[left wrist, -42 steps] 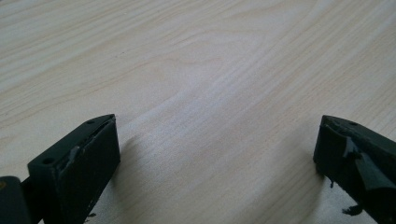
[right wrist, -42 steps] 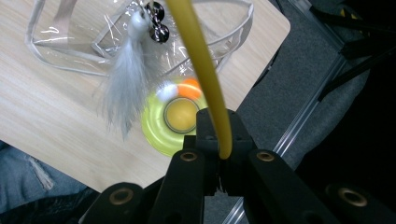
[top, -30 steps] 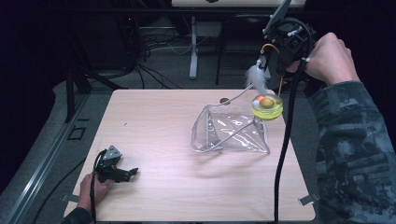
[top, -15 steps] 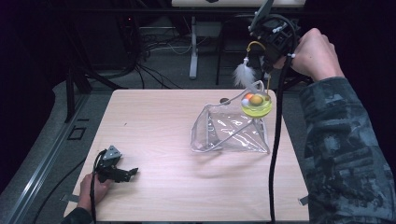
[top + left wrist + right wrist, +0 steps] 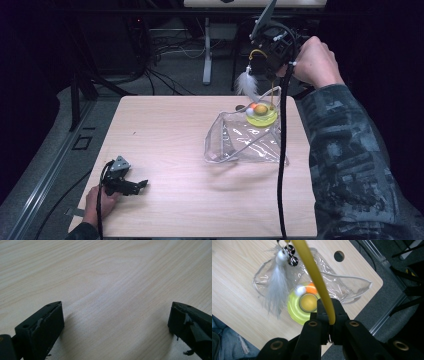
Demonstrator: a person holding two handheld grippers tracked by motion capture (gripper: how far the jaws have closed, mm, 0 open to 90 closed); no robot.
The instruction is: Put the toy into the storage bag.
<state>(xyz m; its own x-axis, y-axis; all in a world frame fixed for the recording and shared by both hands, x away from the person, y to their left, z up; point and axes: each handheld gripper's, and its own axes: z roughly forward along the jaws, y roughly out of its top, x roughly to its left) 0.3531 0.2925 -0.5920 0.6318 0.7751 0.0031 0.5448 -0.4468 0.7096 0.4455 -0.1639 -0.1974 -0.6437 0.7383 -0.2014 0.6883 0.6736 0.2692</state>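
The right gripper [image 5: 329,317] is gripping a thin yellow rod [image 5: 312,270], with its fingers [image 5: 323,311] closed on the rod's lower end. In the high view, this gripper [image 5: 267,50] is hanging above the surface's [image 5: 165,130] far edge at 1 o'clock. The toy's yellow disc [image 5: 262,116], carrying an orange ball [image 5: 261,108], is sitting at the mouth of the clear plastic bag [image 5: 245,142]. A white feather [image 5: 275,290] and small bells [image 5: 291,255] are dangling from the rod tip.

The left gripper [image 5: 122,182] is resting at 7 o'clock, its fingers [image 5: 41,327] spread wide on bare wood, holding nothing.

Probable faults:
- The bag is lying unrestrained; it may be sliding or lifting with the toy.
- The feather may be snagging on the bag rim.
- The thin rod may be pivoting or slipping between the fingers.
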